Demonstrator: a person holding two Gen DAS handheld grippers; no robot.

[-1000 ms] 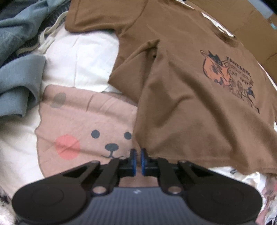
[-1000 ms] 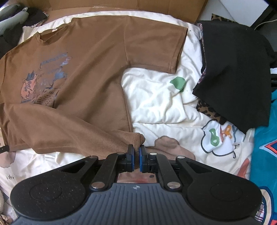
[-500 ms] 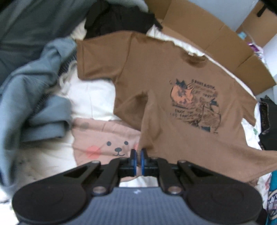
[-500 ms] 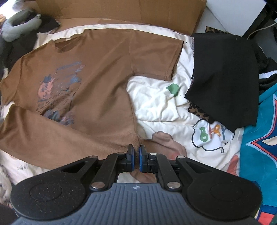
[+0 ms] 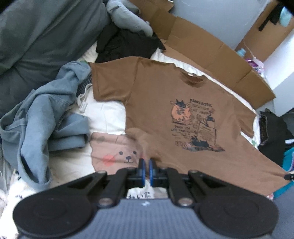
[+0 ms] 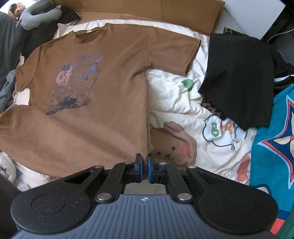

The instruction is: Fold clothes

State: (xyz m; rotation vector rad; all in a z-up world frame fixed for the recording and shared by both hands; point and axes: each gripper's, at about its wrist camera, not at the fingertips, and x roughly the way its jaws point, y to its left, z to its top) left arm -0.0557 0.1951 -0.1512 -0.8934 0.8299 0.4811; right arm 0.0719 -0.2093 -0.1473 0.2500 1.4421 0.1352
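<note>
A brown T-shirt (image 5: pixel 156 103) with a cat print lies face up on a white bedspread, its hem pulled up off the bed toward me. My left gripper (image 5: pixel 146 168) is shut on the shirt's bottom left hem corner. In the right wrist view the same brown T-shirt (image 6: pixel 114 73) spreads out with the collar far away, and my right gripper (image 6: pixel 144 165) is shut on its bottom right hem corner. The other gripper's tip (image 5: pixel 288 176) shows at the right edge of the left wrist view.
A blue-grey garment (image 5: pixel 46 117) is heaped left of the shirt. Black clothes (image 6: pixel 237 77) lie to its right, beside a teal printed cloth (image 6: pixel 275 139). Flattened cardboard (image 5: pixel 211 53) runs behind the bed. A grey neck pillow (image 6: pixel 40 13) and dark clothes sit at the far left.
Both grippers have risen and pulled back, drawing the hem with them. The fold in the shirt's lower half has flattened out and more of the room shows.
</note>
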